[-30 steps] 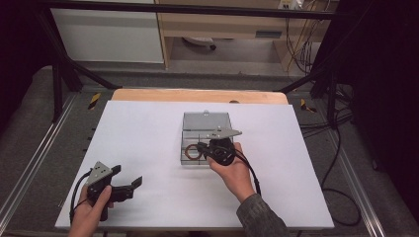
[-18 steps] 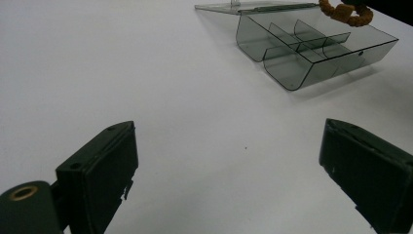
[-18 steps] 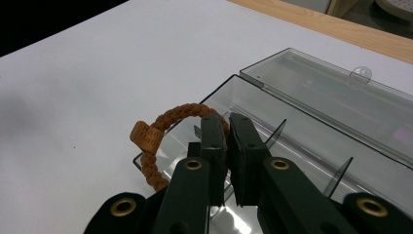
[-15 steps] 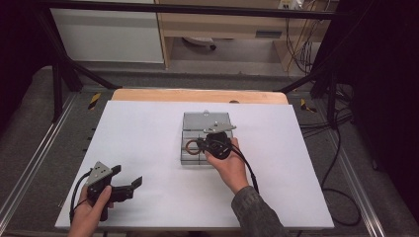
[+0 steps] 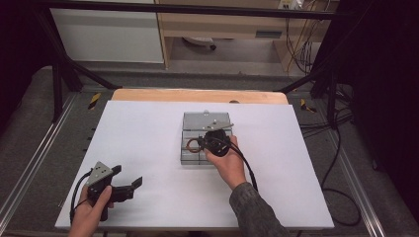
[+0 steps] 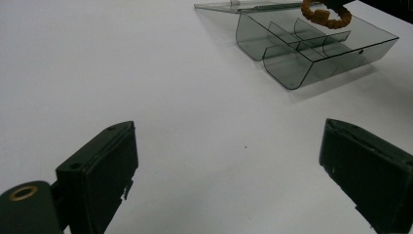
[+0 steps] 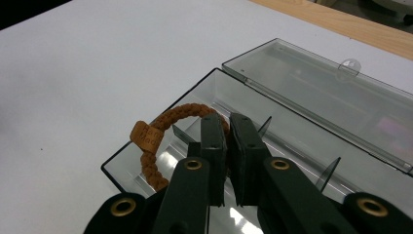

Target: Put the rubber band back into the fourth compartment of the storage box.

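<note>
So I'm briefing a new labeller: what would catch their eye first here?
The brown bracelet, pinched in the right gripper over the open clear box at mid-table. Then the left gripper, jaws wide, idle near the table's front left corner.

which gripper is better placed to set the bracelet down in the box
Right. The right gripper has its jaws shut on the brown bracelet over the open clear box. The left gripper sits open near the table's front-left corner, far from it.
</note>
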### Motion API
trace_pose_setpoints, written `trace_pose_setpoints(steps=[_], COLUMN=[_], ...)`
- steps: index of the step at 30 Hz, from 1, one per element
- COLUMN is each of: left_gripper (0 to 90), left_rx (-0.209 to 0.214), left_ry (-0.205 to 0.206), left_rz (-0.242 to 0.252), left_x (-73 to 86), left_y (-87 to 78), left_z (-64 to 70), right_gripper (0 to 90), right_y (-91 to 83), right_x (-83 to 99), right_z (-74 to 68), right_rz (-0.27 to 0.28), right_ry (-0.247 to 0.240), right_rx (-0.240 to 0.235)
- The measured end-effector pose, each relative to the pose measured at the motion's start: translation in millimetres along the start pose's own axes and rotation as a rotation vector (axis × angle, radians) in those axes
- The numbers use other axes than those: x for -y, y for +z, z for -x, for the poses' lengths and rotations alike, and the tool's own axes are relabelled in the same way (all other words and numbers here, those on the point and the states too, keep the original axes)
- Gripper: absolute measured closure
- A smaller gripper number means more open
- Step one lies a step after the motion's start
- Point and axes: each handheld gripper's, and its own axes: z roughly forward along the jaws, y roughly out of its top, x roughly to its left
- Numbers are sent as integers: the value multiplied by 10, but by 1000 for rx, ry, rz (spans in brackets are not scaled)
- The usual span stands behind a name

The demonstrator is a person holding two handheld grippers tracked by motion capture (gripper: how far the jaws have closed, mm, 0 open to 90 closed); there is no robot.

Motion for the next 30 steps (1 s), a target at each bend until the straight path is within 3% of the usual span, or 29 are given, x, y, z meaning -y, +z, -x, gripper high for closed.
trace_pose_setpoints(steps=[30], left_gripper=[66], left_rx=[-4], left_ry=[10], left_rz=[-14], left_x=[8], left_y=[17], left_z=[10], right_gripper=[854], right_y=[143], right_x=[50], right_z=[-91], right_rz=[-70], right_ry=[-78], right_rx=[11])
